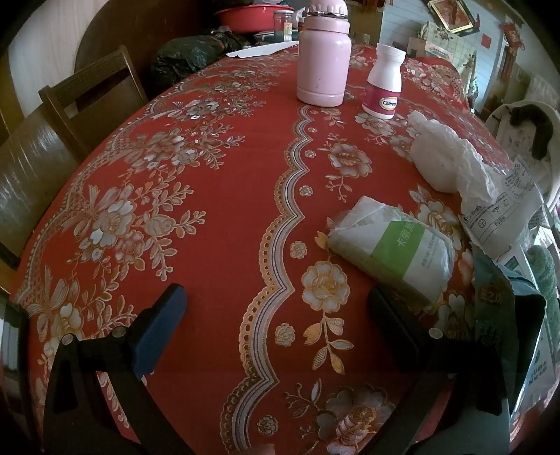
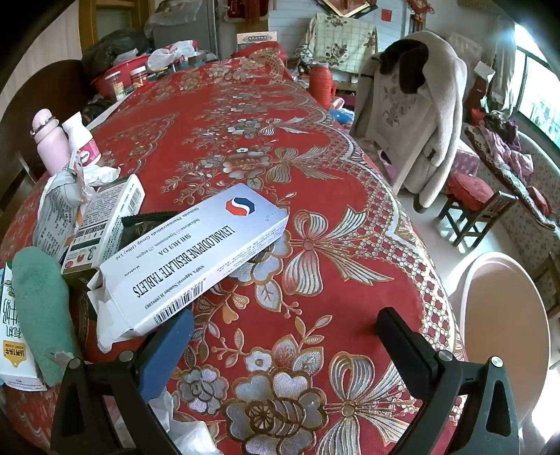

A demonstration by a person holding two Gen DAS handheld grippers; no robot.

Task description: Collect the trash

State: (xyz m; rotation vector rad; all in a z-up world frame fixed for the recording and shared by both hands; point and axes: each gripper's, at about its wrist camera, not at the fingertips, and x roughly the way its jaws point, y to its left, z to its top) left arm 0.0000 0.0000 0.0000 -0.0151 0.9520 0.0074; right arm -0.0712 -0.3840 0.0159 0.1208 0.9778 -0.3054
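Note:
My left gripper [image 1: 276, 311] hangs open over the red flowered tablecloth [image 1: 217, 196], nothing between its fingers. A white and green tissue pack [image 1: 392, 248] lies just beyond its right finger. Further back is a crumpled white tissue [image 1: 444, 157] and a torn printed wrapper [image 1: 504, 213]. My right gripper [image 2: 285, 332] is open too, with only cloth between its fingers. A white tablet box [image 2: 189, 259] with an open flap lies by its left finger. Behind it lie a smaller box [image 2: 105, 224], a crumpled wrapper [image 2: 59, 206] and a tissue [image 2: 101, 173]. A green cloth [image 2: 42, 308] lies at far left.
A pink flask [image 1: 323, 59] and a white pill bottle [image 1: 383, 82] stand at the back. A red basin [image 1: 252, 15] and jars sit at the far end. A wooden chair [image 1: 70, 101] is on the left. A coat-draped chair [image 2: 413, 115] and a round stool [image 2: 504, 329] are on the right.

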